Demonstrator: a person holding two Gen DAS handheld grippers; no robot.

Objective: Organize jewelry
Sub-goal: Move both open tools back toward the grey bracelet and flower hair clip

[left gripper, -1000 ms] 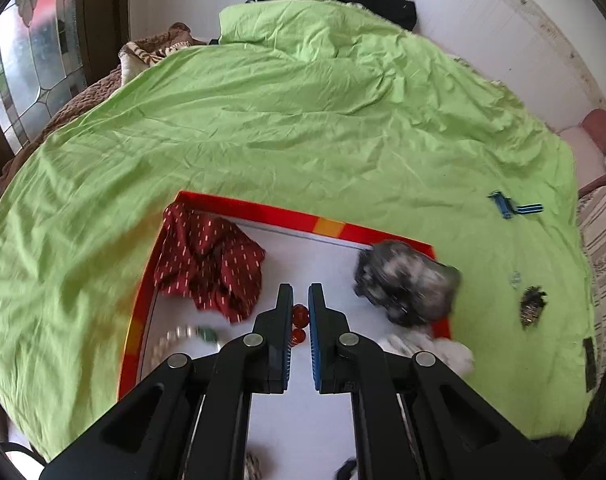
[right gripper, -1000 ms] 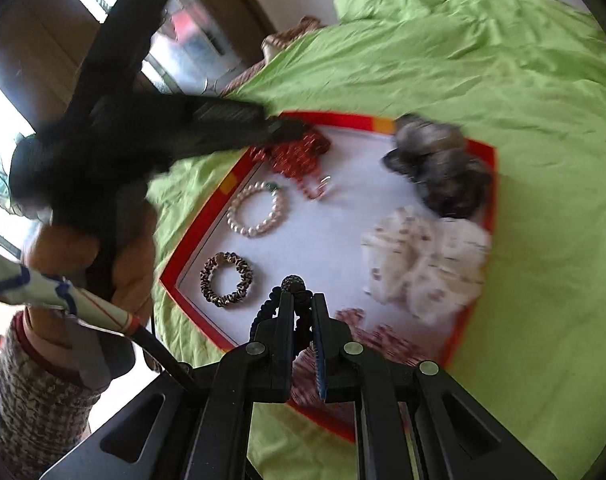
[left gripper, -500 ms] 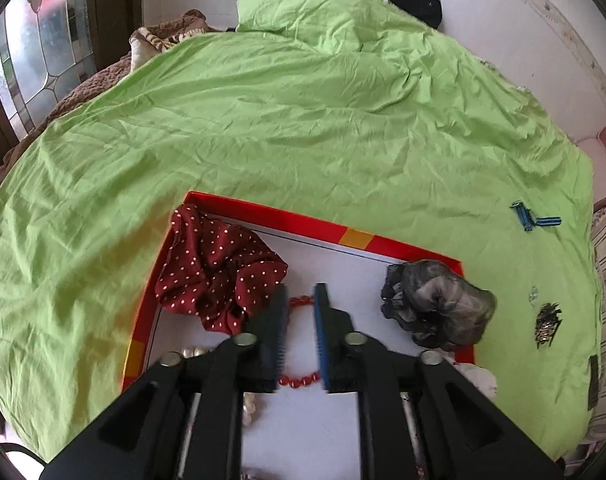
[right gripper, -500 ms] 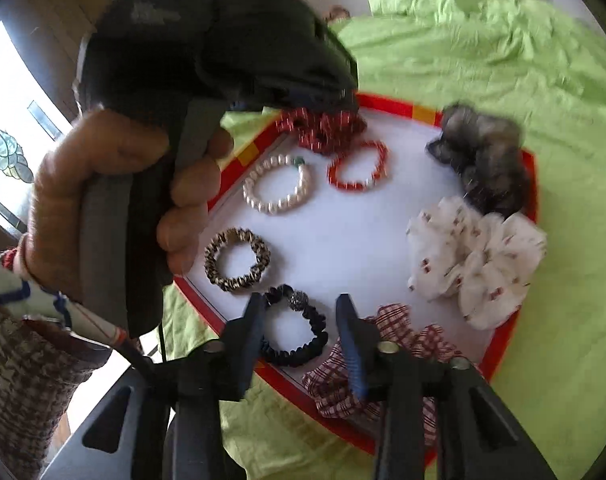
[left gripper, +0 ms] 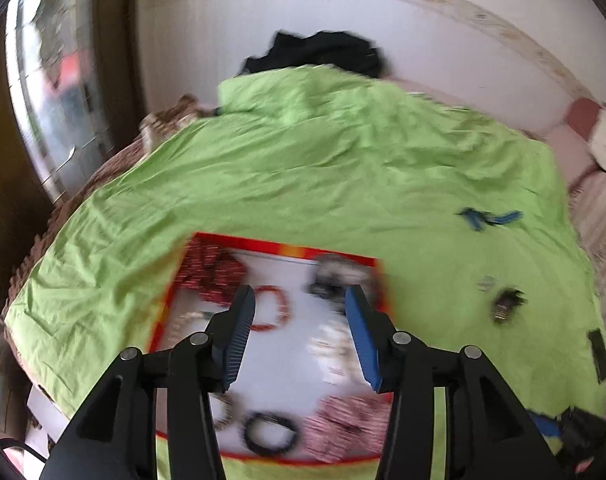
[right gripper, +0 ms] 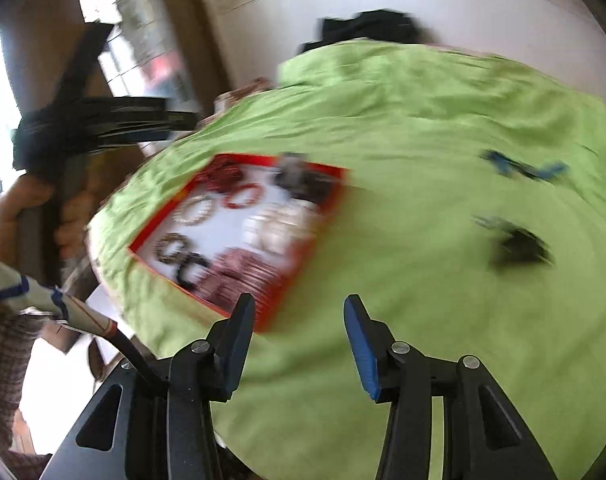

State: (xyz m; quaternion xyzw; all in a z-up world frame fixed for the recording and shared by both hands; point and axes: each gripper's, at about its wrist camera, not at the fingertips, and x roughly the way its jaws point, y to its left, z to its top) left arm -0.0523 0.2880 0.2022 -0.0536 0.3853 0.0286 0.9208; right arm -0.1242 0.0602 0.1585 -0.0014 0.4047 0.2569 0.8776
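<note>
Since the earlier frames, we noted that both tools had drawn back and upward from the tray, and that the red bracelet and the black bracelet they had gripped then lay free on the tray floor. The jaws of each tool had just been opening. The left tool (left gripper: 299,300) stood partly open with nothing between its fingers, over the near half of the tray (left gripper: 279,246). The right tool (right gripper: 299,308) stood likewise partly open and empty, above the green bedspread (right gripper: 443,320) to the right of the tray's near corner.

The tray, red-rimmed with a white floor, rested on the bed. In it we recorded the red bracelet (left gripper: 273,308) near the far side, just beside a red patterned scrunchie (left gripper: 211,272) in the far left corner; a dark grey scrunchie (left gripper: 335,276) in the far right corner; a white scrunchie (right gripper: 279,224) along the right side; a checked scrunchie (left gripper: 343,428) at the near right; the black bracelet (left gripper: 269,432) beside it; a pearl bracelet (right gripper: 195,210) and a speckled bracelet (right gripper: 169,246) along the left side. Both views were blurred, so finer detail could not be confirmed.

Outside the tray, on the bedspread to the right, lay a blue clip (left gripper: 489,218) and a small dark piece (left gripper: 505,306), well apart from the tray. A hand (right gripper: 27,216) held the left tool's handle.
</note>
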